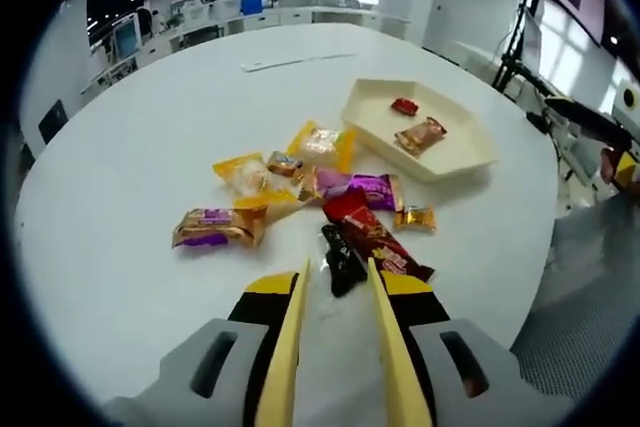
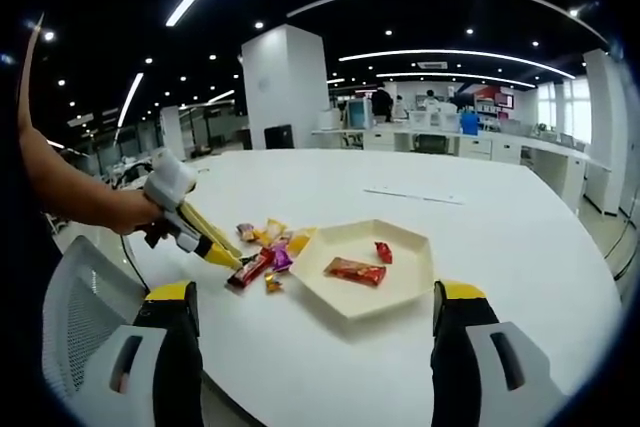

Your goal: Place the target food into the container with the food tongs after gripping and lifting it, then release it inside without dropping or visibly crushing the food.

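Here the round white tabletop (image 1: pixel 130 167) carries a cream tray (image 1: pixel 470 152) near its edge, holding two snacks. Beside it lie wrapped snacks (image 1: pixel 300 192). The left tool (image 1: pixel 335 292), slightly parted, straddles a black packet (image 1: pixel 342 259); the right tool (image 2: pixel 310 332) gapes wide, holding nothing.

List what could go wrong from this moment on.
1. The left tool, its yellow tongs open, points at the small black wrapped snack, which touches the long red wrapped bar; closing may catch both.
2. The snacks lie crowded, so lifting one may drag neighbours such as the purple wrapped candy.
3. The shallow cream hexagonal tray has low walls; a release near its rim may spill onto the white round table.
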